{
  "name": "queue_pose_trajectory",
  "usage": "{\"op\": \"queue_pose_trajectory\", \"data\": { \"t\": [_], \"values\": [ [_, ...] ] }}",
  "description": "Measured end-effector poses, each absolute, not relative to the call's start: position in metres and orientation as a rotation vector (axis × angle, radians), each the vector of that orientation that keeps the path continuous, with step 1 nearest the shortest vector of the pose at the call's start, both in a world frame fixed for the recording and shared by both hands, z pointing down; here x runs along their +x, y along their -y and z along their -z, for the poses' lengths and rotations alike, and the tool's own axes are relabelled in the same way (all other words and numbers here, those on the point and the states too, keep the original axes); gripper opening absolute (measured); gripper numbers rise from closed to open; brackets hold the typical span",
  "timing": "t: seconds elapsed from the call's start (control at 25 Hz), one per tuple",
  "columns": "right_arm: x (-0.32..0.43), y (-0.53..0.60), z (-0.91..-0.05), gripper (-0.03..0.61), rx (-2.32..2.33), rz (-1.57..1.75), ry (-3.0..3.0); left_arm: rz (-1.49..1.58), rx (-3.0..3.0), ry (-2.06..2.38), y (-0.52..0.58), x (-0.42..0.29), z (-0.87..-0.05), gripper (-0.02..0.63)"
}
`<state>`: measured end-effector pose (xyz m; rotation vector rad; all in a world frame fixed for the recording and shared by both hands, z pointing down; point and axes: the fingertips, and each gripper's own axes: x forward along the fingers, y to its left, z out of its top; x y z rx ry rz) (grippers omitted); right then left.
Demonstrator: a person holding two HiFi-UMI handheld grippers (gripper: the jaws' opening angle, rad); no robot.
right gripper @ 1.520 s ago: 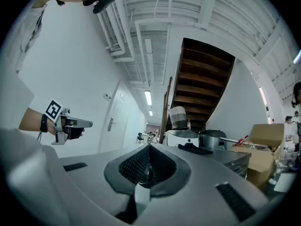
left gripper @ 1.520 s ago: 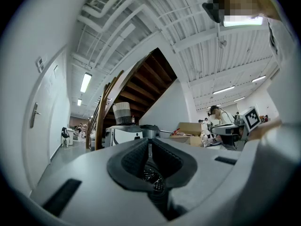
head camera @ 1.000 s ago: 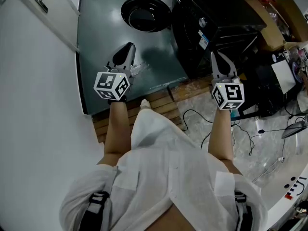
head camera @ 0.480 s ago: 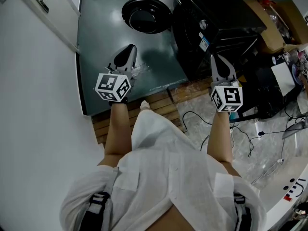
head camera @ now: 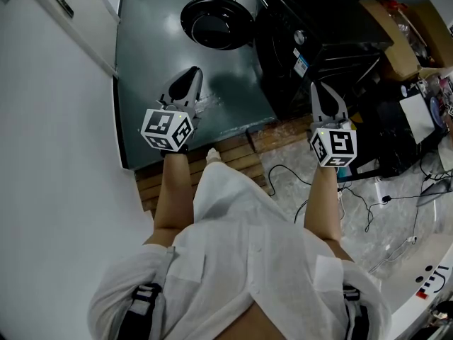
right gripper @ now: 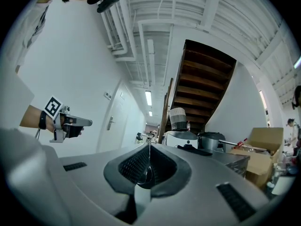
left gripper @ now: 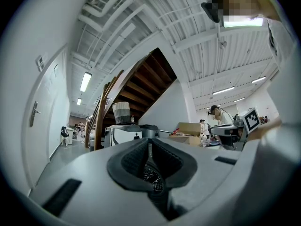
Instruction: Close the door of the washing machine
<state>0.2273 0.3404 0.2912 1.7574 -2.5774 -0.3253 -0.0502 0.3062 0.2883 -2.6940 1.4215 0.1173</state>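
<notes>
In the head view a black washing machine [head camera: 311, 37] stands at the top middle, and its round dark door [head camera: 216, 21] hangs swung open to its left over the dark green floor. My left gripper [head camera: 191, 73] hovers short of the door, jaws shut and empty. My right gripper [head camera: 320, 87] is held level in front of the machine's near corner, also shut with nothing in it. The left gripper view shows its jaws [left gripper: 149, 144] pressed together, and so does the right gripper view [right gripper: 149, 146]. Neither gripper touches the door or the machine.
A white wall with a door handle [head camera: 62, 4] runs along the left. Wooden slats [head camera: 233, 154] lie at my feet. Cardboard boxes [head camera: 400, 27], cables [head camera: 368, 197] and clutter crowd the right side. A staircase [right gripper: 202, 86] rises ahead in the gripper views.
</notes>
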Motion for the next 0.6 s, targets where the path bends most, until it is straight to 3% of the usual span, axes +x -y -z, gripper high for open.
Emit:
{"op": "queue_pose_trajectory", "data": {
  "t": [0.6],
  "values": [
    [0.2335, -0.3444, -0.2939, 0.029, 1.752, 0.318, 2.578, -0.109, -2.693, -1.422, -0.3127, -0.0428, -0.2894, 0.032]
  ]
}}
